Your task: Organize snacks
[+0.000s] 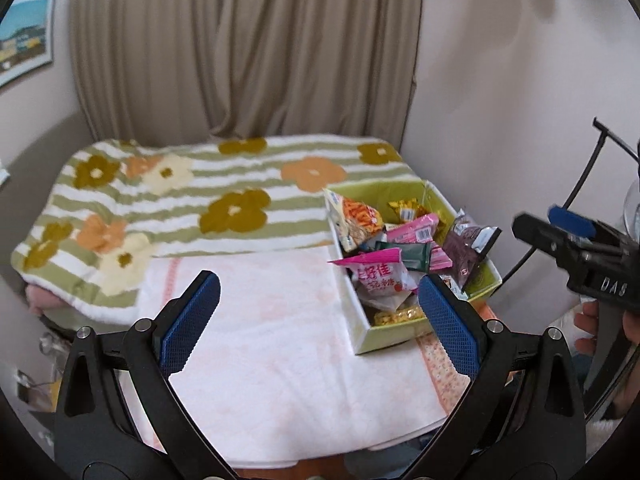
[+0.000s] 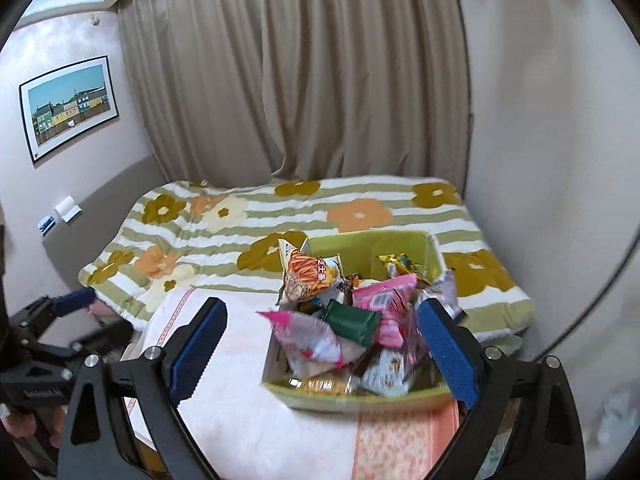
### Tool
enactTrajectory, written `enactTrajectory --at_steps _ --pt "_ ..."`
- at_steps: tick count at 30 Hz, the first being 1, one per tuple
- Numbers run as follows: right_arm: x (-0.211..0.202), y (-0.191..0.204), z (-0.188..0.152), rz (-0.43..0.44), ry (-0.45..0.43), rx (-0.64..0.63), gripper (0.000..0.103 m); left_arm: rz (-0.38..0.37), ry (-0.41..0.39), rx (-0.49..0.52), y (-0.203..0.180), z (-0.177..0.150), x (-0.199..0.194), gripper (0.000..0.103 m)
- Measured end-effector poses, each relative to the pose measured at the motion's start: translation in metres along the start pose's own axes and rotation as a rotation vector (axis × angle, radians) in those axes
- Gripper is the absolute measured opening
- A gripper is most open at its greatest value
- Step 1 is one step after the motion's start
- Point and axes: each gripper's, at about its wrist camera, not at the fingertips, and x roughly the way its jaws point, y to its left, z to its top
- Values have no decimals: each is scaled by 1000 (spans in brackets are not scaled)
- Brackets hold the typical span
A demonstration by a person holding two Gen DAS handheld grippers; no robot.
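A light green box [image 1: 362,320] [image 2: 352,402] sits on a white cloth and holds several snack packets: an orange bag [image 1: 352,220] [image 2: 308,276], pink packets [image 1: 376,270] [image 2: 384,300], a dark green packet [image 2: 352,320] and a brown one [image 1: 468,248]. My left gripper [image 1: 320,312] is open and empty, above the cloth just left of the box. My right gripper [image 2: 320,336] is open and empty, hovering over the near end of the box; it also shows in the left wrist view [image 1: 560,228] to the right of the box.
A green-striped floral blanket [image 1: 192,200] [image 2: 224,224] covers the bed behind the white cloth [image 1: 280,360]. Beige curtains [image 2: 320,80] hang behind. A wall stands close on the right. A framed picture [image 2: 70,106] hangs on the left wall.
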Motion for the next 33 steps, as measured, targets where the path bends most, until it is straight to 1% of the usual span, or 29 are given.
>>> enactTrajectory --at_steps 3,6,9,13,15,18,20,33 --pt "-28 15 -18 -52 -32 -1 95 24 -46 2 10 -14 -36 102" --pt "-45 25 -32 -77 -39 2 95 43 -76 -2 17 -28 -61 102" --pt "-58 31 -43 -82 -50 11 95 74 -95 -2 22 -40 -78 102" --pt "-67 40 -49 -102 -74 1 95 72 -123 -14 28 -50 -93 102" --pt "-71 44 -51 -101 -82 5 95 79 -154 -10 27 -53 -100 102" --pt "-73 47 -52 -105 -91 5 95 96 -184 4 26 -53 -107 102" --pt "-73 47 -53 -105 -93 5 95 97 -188 7 25 -52 -108 102" --pt "-75 48 -51 -113 -101 13 95 61 -168 -4 26 -52 -101 102"
